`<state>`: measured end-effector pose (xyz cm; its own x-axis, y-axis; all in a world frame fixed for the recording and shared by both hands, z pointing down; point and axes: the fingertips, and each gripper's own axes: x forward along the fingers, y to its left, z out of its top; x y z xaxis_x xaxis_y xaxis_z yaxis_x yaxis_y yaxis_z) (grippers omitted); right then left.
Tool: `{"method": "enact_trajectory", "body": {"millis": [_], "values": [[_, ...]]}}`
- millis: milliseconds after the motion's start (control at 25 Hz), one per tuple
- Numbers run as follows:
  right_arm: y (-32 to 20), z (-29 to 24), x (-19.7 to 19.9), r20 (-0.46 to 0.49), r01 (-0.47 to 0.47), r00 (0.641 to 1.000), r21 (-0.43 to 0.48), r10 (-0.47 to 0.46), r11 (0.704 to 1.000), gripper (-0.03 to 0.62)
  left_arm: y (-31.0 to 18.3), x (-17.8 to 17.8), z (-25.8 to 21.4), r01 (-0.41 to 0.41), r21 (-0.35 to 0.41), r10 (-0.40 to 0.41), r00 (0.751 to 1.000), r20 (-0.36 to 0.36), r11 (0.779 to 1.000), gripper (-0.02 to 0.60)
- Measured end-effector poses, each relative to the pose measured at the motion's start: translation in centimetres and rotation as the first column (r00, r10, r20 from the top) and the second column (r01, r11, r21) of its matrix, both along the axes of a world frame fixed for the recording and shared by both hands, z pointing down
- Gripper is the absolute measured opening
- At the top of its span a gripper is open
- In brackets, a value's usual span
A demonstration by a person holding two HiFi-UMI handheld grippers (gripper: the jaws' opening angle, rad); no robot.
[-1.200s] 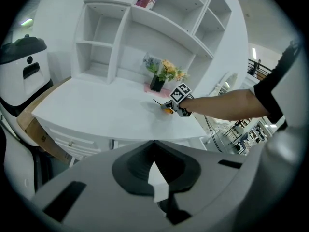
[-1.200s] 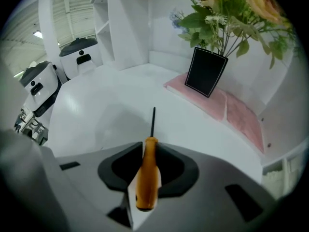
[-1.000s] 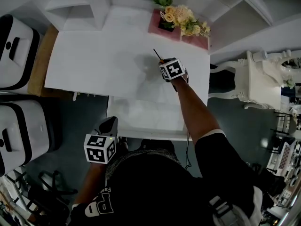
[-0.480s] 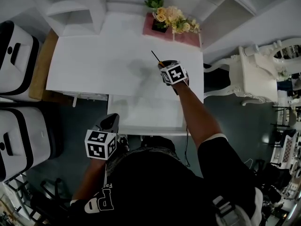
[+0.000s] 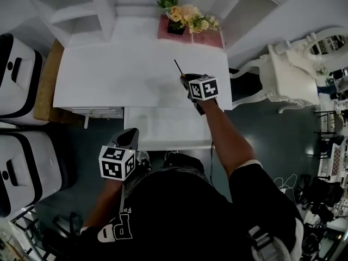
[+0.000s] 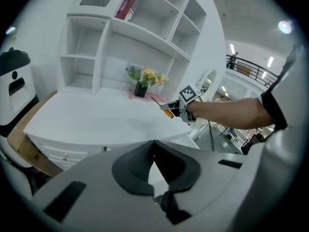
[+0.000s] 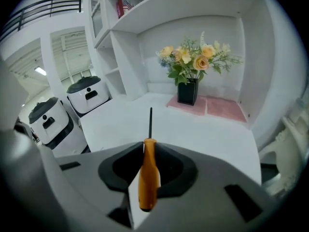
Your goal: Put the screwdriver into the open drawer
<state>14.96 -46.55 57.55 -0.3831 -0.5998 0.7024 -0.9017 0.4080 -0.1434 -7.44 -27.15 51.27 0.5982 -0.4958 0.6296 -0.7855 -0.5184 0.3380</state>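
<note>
The screwdriver [image 7: 147, 173] has an orange handle and a thin black shaft. My right gripper [image 7: 149, 146] is shut on the handle, and the shaft points ahead over the white desk [image 7: 193, 134]. In the head view the right gripper [image 5: 188, 80] hangs over the desk's near right edge, with the screwdriver [image 5: 179, 67] pointing away to the upper left. The open drawer [image 5: 163, 129] juts out just below that edge, white inside. My left gripper [image 5: 130, 137] is low at the left, off the desk, near the drawer's left corner. Its jaws [image 6: 153, 144] meet at the tips with nothing between them.
A vase of flowers [image 5: 185, 16] stands on a pink mat at the back of the desk. A white shelf unit [image 5: 81, 10] stands at the back left. White and black machines [image 5: 16, 58] and a cardboard box [image 5: 43, 80] are at the left, an ornate white chair [image 5: 283, 75] at the right.
My right gripper has risen with the screwdriver and come back from mid-desk towards the near edge above the drawer. The left gripper has risen slightly.
</note>
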Motion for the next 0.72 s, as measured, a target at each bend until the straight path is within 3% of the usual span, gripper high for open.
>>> {"method": "enact_trajectory", "body": {"millis": [400,720], "values": [[5.0,0.5,0.4,0.271,-0.155,0.948,-0.061,0.165,0.986,0.081,0.7,0.5,-0.6,-0.070,0.018,0.070,0.998,0.007,0.997,0.011],[9.0,-0.5,-1.0,0.453,-0.225,0.859,-0.080,0.236,0.971,0.080,1.7,0.8,-0.8,-0.132,0.025,0.132,0.991,0.007,0.991,0.011]]}}
